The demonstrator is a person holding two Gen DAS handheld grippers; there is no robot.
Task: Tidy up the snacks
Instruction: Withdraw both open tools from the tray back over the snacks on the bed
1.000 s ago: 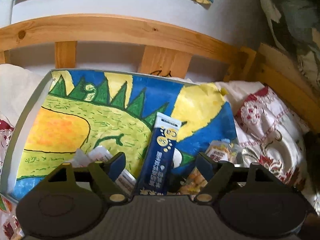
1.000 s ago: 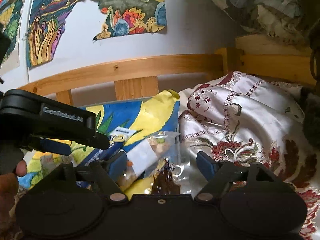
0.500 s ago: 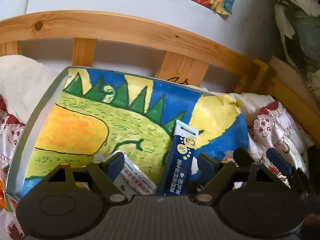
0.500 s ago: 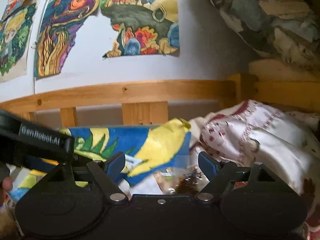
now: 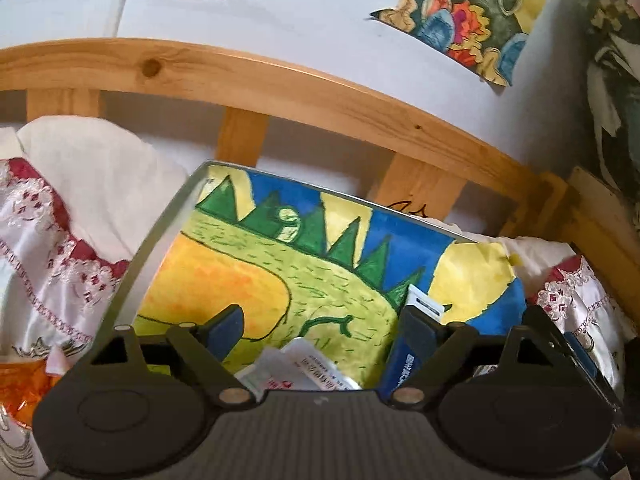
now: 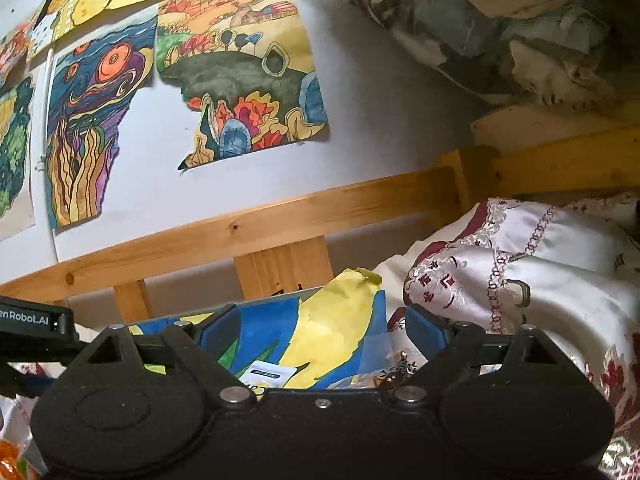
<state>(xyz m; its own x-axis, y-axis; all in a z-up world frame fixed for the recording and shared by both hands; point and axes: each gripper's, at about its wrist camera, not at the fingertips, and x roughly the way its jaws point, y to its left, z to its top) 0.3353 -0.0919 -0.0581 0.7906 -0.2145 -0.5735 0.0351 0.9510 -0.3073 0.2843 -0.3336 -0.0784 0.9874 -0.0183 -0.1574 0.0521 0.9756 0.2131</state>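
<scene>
A metal tray [image 5: 160, 236] lined with a painted dinosaur picture lies on the bed. On it lie a dark blue stick packet [image 5: 408, 344] and white sachets [image 5: 304, 368], right in front of my open, empty left gripper [image 5: 320, 328]. My right gripper [image 6: 320, 332] is open and empty, above the tray's right end [image 6: 280, 300]. The blue packet's white end [image 6: 266, 374] and a clear snack bag [image 6: 384, 372] show just behind its body. The left gripper's arm [image 6: 28, 320] sits at far left.
A wooden bed rail [image 5: 280, 84] runs behind the tray, with paintings [image 6: 240, 80] on the white wall above. Embroidered white-and-red cloth [image 6: 520, 292] lies right of the tray and also left of it [image 5: 52, 248]. An orange wrapper [image 5: 28, 384] lies at far left.
Both grippers have tilted up and pulled back from the tray. The left view slid right across the tray; the clear snack bag sank below the right gripper's body.
</scene>
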